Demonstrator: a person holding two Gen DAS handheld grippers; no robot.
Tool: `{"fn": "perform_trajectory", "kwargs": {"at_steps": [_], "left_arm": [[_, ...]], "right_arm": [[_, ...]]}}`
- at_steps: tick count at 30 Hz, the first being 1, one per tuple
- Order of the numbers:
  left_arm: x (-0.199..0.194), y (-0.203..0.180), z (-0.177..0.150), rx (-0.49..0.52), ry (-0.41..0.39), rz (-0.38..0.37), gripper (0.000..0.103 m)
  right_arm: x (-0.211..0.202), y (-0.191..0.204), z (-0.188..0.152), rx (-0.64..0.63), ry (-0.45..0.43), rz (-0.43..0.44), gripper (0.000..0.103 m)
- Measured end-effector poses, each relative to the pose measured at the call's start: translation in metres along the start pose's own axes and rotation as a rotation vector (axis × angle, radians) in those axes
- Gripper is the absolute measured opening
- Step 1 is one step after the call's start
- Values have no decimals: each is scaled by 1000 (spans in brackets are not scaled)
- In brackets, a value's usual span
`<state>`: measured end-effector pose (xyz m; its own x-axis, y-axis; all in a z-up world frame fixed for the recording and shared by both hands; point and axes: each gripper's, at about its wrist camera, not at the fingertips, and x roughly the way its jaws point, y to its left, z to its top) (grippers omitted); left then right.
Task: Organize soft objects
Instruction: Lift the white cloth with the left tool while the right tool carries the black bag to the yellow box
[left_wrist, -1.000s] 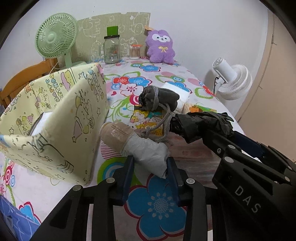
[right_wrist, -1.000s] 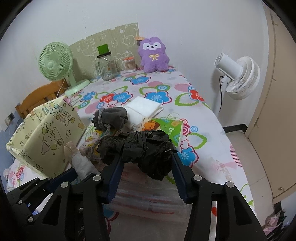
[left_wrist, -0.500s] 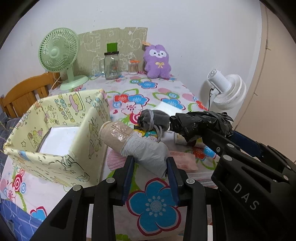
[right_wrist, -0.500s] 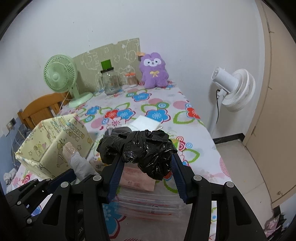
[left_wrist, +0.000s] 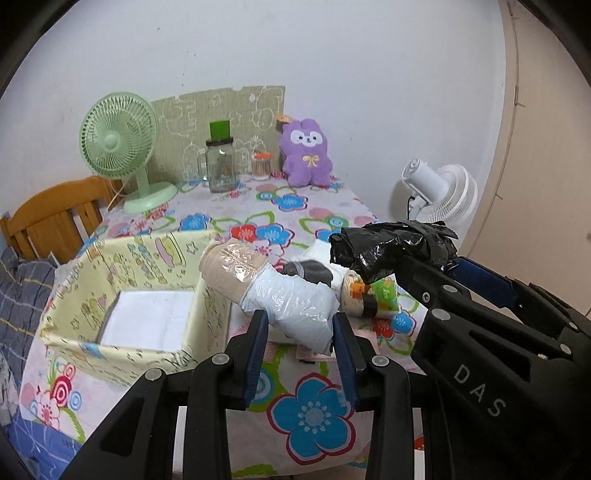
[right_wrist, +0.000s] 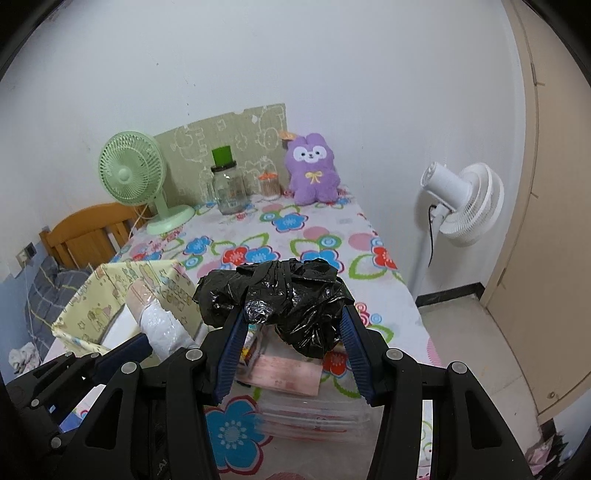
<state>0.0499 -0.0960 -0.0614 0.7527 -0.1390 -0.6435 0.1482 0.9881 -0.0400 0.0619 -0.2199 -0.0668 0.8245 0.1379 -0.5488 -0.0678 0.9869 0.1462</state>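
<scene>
The left tool (left_wrist: 299, 332) is gripping a pale plastic-wrapped roll (left_wrist: 269, 291), its jaws closed on the roll's near, bluish end while the tan, taped end is pointing up and away to the left. The roll's long axis is therefore slanting toward the yellow fabric box (left_wrist: 122, 295), whose open top is lying just left of and below the tool, with a white liner showing at its bottom. The tan end is hanging over the box's right wall, so the roll appears only a short leftward carry from a drop inside. The right tool (right_wrist: 291, 339) is clamping a crumpled black bag bundle (right_wrist: 284, 299) between its blue pads, held up above the floral surface (right_wrist: 314, 229) and above a pink packet lying on clear flat packs there. From the right wrist view the box is sitting off to the left, past the left tool, so the left side is plainly the nearer one to it and would likely unload first; the right tool would then have to cross leftward over the same wall. A grey cloth bundle (left_wrist: 314, 271) is lying on the surface behind the roll, not yet picked up.
</scene>
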Motion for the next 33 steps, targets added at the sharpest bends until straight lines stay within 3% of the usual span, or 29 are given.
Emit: {"fn": "perform_trajectory", "kwargs": {"at_steps": [18,33], "left_arm": [[-16,41,21,-6,-39,21,36],[-3,97,31,-46,-33,69,36]], "right_arm": [[-13,48,24,-71,-37,28,55],[14,104,35,-100,-2,89,55]]}}
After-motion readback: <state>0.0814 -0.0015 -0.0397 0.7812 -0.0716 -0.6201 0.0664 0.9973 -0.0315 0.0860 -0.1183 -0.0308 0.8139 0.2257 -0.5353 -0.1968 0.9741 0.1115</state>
